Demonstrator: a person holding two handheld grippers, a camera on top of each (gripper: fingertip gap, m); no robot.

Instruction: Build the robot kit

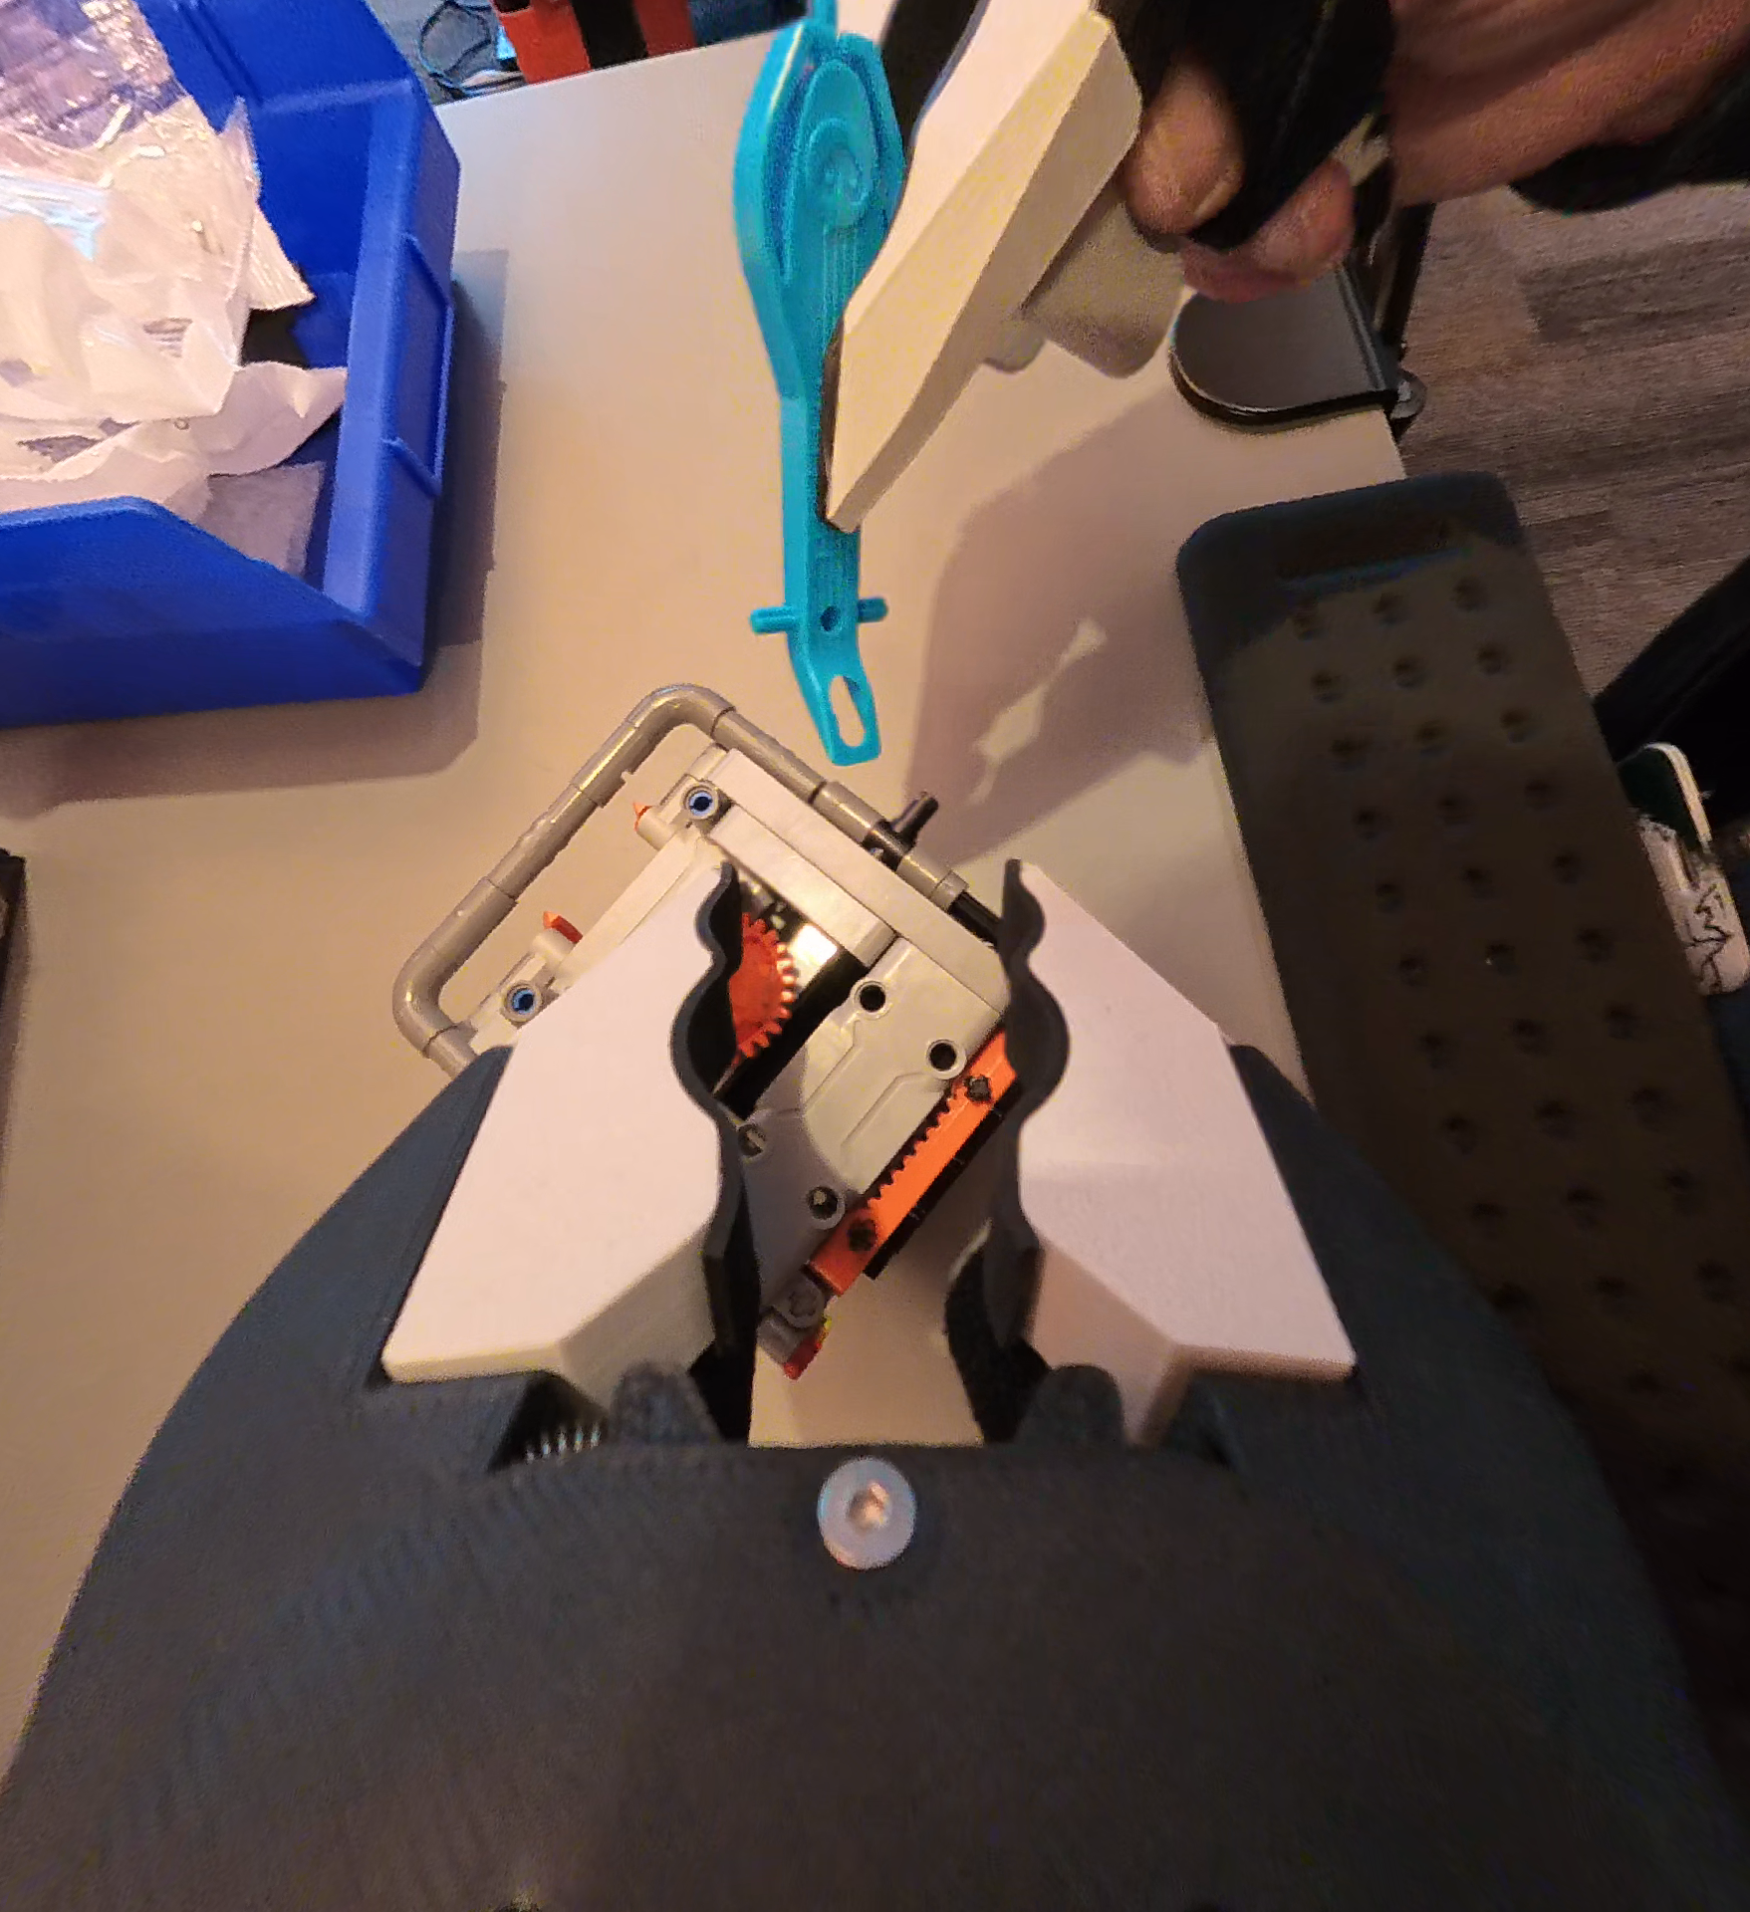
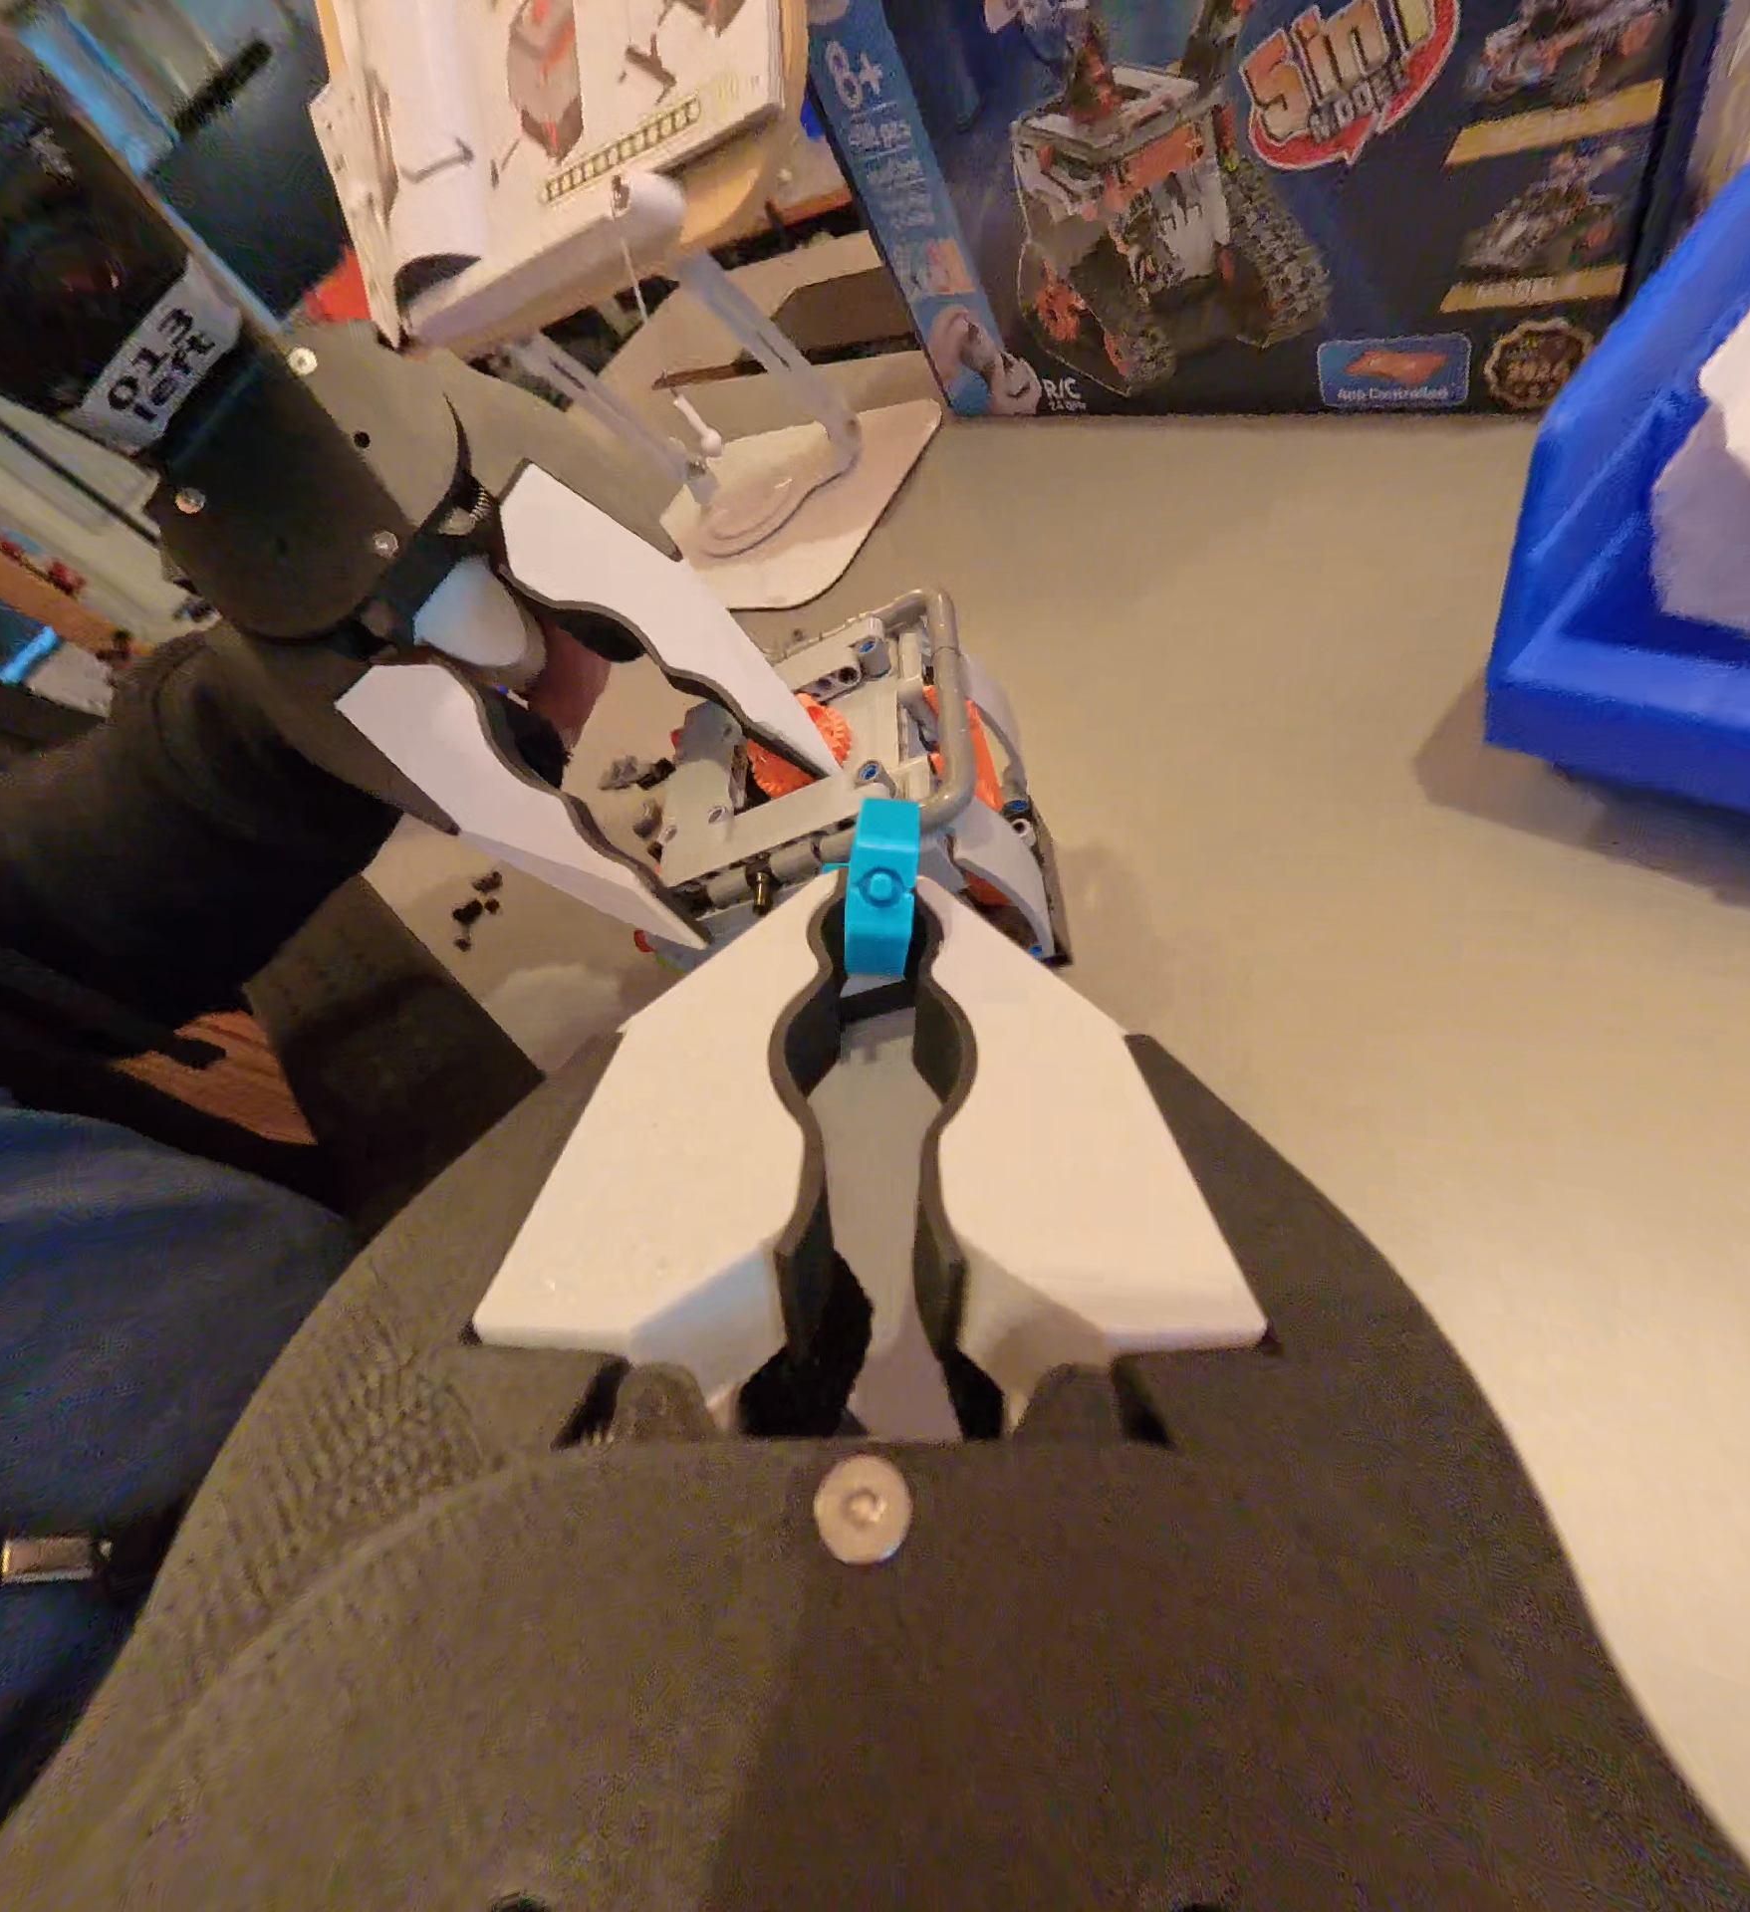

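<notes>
The left gripper [image 1: 865, 910] is closed on a grey and orange brick model [image 1: 839, 993]: its white fingers [image 1: 581, 1128] press the model's two sides, with the orange gear and toothed strip showing in the gap between them. The model rests low over the table [image 1: 229, 931], and its grey tube frame sticks out ahead of the fingertips, forward and to that gripper's left. The right gripper [image 2: 876, 910] is nearly shut on a turquoise tool [image 1: 813, 341], a flat paddle-shaped piece with a slotted end. In the left wrist view the tool's long axis runs from the far side down toward the model, tilted a little, and its slotted tip hangs just beyond the model's far corner, close to the tube frame but apart from it. In the right wrist view the same tool is seen end-on between the right fingertips, and the model lies straight ahead of them, just past the tip, with the tube frame's bend right behind it; whether they touch cannot be told from there. So the right gripper carries the tool and the left steadies the model, their fingers crossing at an angle. A blue bin [image 1: 177, 435] with crumpled plastic bags sits to the left gripper's front left. A printed box [image 2: 1264, 207] and a white stand [image 2: 767, 455] lie beyond the model.
</notes>
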